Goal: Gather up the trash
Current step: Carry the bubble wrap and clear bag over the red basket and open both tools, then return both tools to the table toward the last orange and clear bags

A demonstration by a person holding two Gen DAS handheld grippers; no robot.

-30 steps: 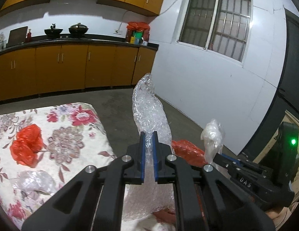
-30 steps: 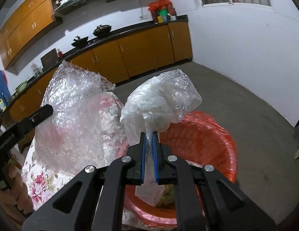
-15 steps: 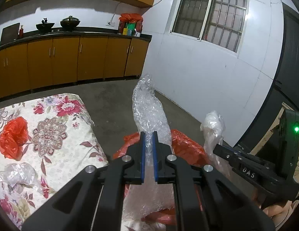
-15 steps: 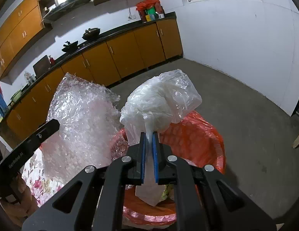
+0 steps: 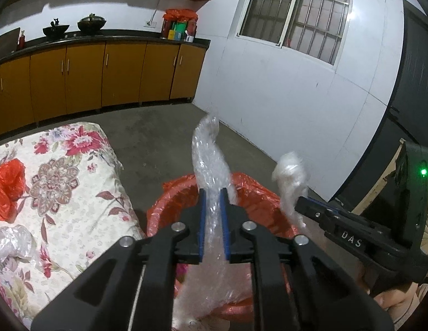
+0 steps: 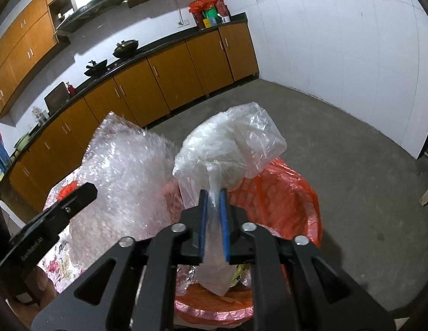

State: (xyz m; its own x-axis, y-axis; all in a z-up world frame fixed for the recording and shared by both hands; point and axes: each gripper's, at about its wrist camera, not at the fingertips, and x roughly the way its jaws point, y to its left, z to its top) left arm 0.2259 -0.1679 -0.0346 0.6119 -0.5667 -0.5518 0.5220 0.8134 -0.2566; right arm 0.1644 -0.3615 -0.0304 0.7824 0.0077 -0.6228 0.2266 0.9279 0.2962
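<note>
My left gripper is shut on a sheet of bubble wrap and holds it over a bin lined with a red bag. My right gripper is shut on a crumpled clear plastic bag, also above the red-lined bin. The bubble wrap and the left gripper's finger show at the left of the right wrist view. The right gripper and its clear bag show at the right of the left wrist view.
A table with a floral cloth stands left of the bin, carrying a red plastic bag and a clear plastic bag. Orange kitchen cabinets line the far wall. Bare concrete floor lies beyond the bin.
Both grippers have moved over the red-lined bin, still holding their trash. The bin has come into fuller view in both views and the table has slid left.
</note>
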